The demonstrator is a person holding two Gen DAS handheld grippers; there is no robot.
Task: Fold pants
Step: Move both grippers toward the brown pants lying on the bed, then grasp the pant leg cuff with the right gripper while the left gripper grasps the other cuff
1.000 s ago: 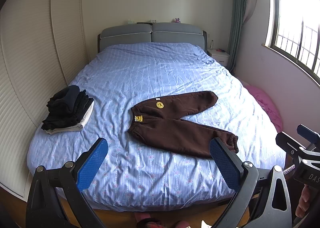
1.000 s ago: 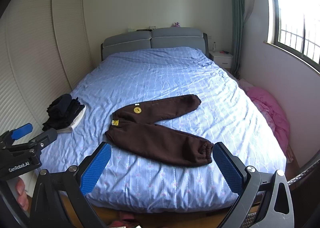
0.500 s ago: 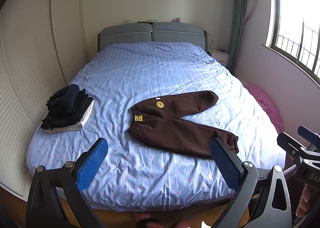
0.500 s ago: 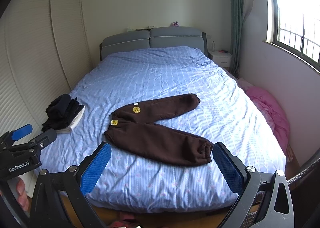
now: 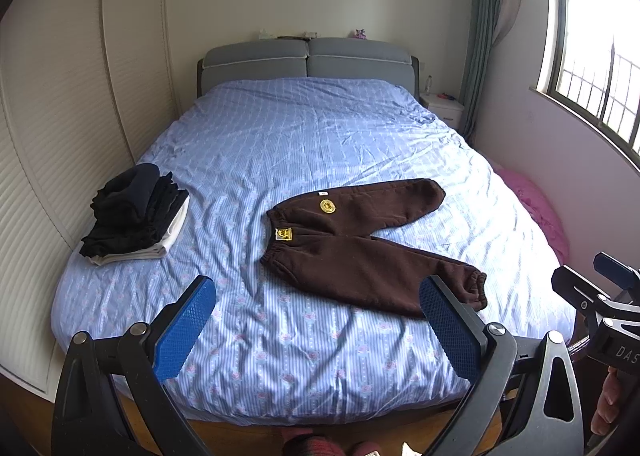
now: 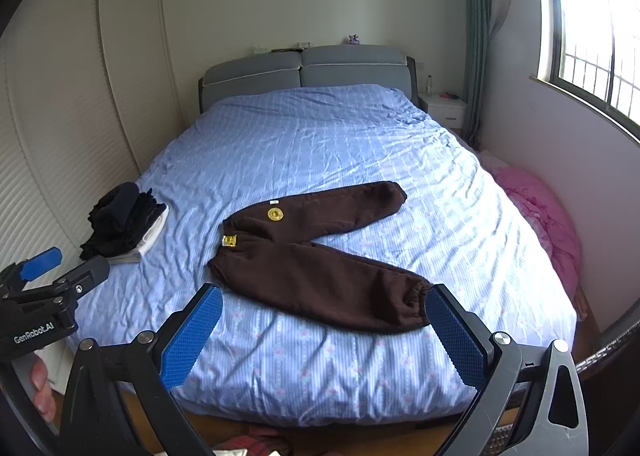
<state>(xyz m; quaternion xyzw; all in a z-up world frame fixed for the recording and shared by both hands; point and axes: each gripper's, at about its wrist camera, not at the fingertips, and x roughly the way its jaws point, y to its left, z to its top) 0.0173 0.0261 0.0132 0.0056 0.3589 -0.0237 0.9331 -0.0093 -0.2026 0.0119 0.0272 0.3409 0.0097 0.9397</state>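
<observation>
Now, line by line:
Left tool (image 5: 318,330): spread wide, holding nothing, hovering off the foot of the bed (image 5: 304,368).
Right tool (image 6: 324,336): likewise wide and empty, beside the left one, above the bed's near edge.
Pants (image 5: 360,248): brown, lying flat on the bed, just past both tools at 12 o'clock; waistband at 9 o'clock, legs splayed in a V toward 3 o'clock, near cuff (image 5: 472,288) close to the left tool's right finger.
Handling: likely soft, thick fleece, light and limp, not slippery; it should sag when lifted.
Hold: best guess, pinch the near cuff and the waistband's near corner (image 5: 272,260) to lay one leg over the other.
Pile (image 5: 136,212): dark folded clothes at 10 o'clock, well apart from the pants.
</observation>
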